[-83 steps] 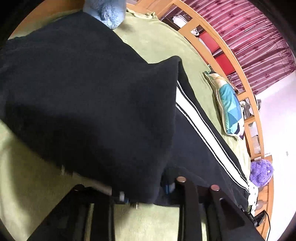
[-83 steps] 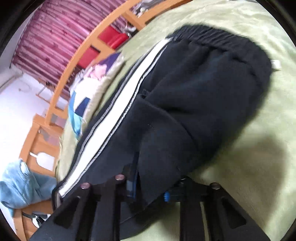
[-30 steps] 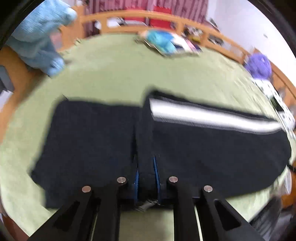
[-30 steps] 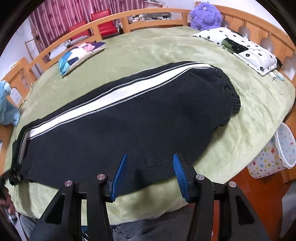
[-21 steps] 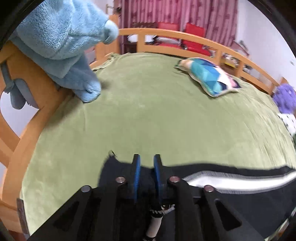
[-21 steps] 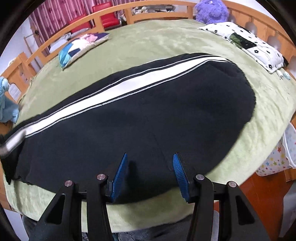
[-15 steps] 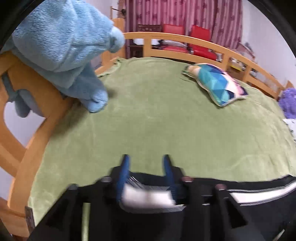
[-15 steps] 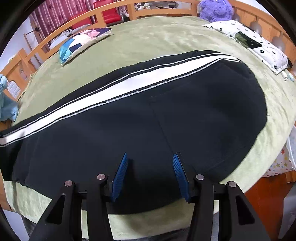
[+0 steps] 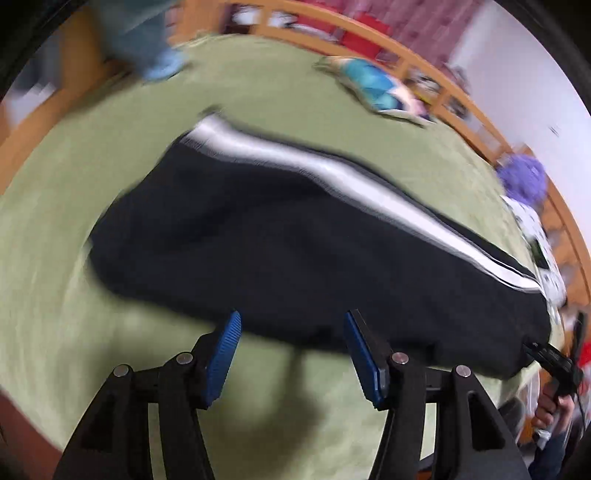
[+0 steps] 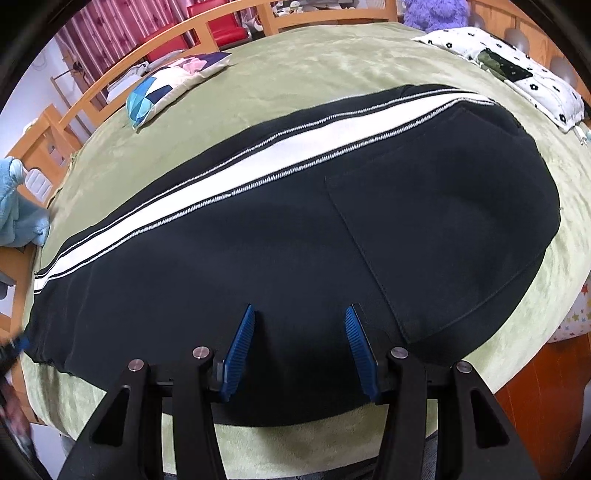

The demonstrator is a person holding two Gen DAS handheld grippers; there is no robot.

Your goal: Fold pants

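Pants lay flat along the bed, stretched lengthwise near its front edge, one end toward the left corner and the wider end toward the right. They were black, of a thick matte knit, with a broad white side stripe edged by thin speckled lines running the whole length. A stitched patch pocket with straight seams sat on the wider right part. No brand, label or writing could be read on them.

The right tongs hung just over the front edge of the pants, spread apart and holding nothing, their blue ribbed pads on black arms. The left tongs were likewise spread and empty, poised over the green cover beside the pants' near edge; that view was blurred.

The bed wore a soft, velvety olive-green cover and was ringed by a curved wooden rail. A patchwork pillow in blue and cream lay toward the far edge, a white cloth with black flowers at the right edge, a purple plush toy at the far right corner, and a pale blue fleece hung at the left end.
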